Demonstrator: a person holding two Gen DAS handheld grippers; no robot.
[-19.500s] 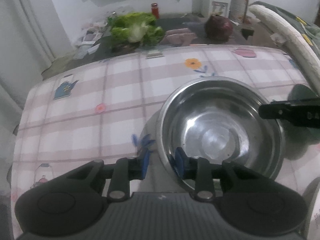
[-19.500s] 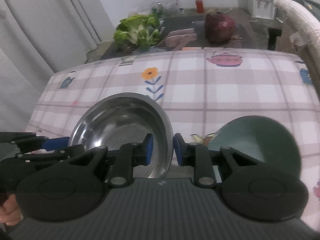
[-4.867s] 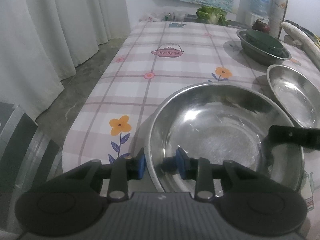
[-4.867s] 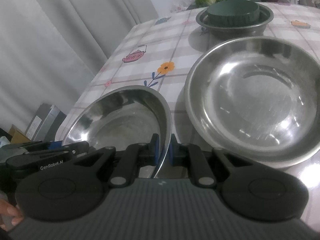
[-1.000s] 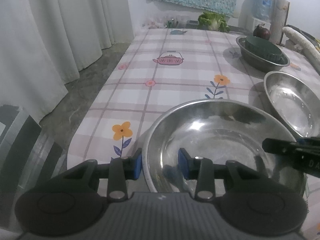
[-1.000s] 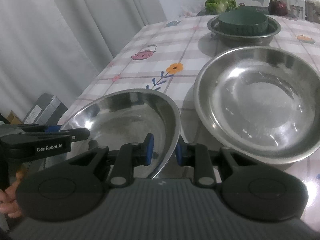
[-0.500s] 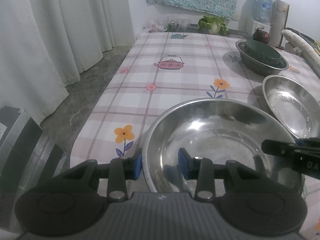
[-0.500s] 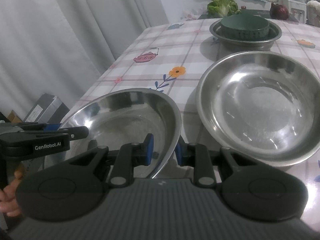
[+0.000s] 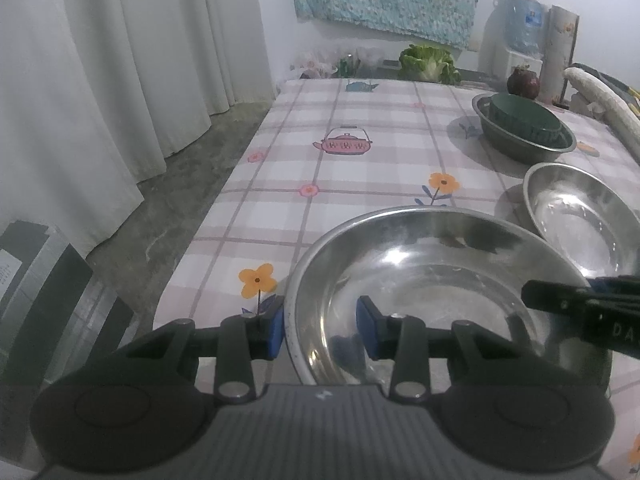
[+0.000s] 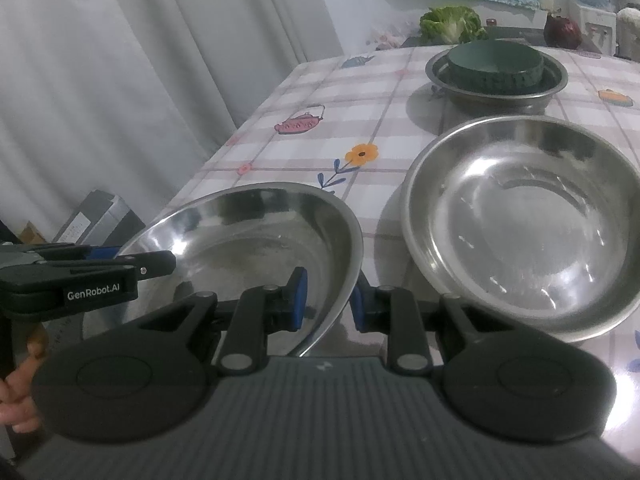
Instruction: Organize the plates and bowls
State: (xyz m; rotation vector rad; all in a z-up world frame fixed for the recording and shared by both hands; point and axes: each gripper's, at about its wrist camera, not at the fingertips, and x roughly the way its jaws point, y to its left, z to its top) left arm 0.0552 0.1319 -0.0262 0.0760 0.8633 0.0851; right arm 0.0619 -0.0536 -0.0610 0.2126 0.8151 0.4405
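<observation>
A steel bowl (image 9: 424, 280) (image 10: 256, 240) rests at the near edge of the table. My left gripper (image 9: 320, 326) straddles its left rim with open jaws, pads apart from the metal. My right gripper (image 10: 328, 298) straddles its right rim, also open. A second steel bowl (image 10: 528, 220) (image 9: 580, 216) sits just to the right. Farther back, a dark green bowl (image 10: 496, 62) (image 9: 524, 120) lies upside down inside a third steel bowl (image 10: 500, 90).
The table has a plaid cloth (image 9: 360, 160) with teapots and flowers. A cabbage (image 9: 428, 62) and a red onion (image 9: 524, 82) lie at the far end. White curtains (image 9: 120, 80) and a box (image 9: 36, 280) stand to the left.
Both grippers have opened slightly on the bowl's rim over the last second and drawn back a little; the bowl stays on the table.
</observation>
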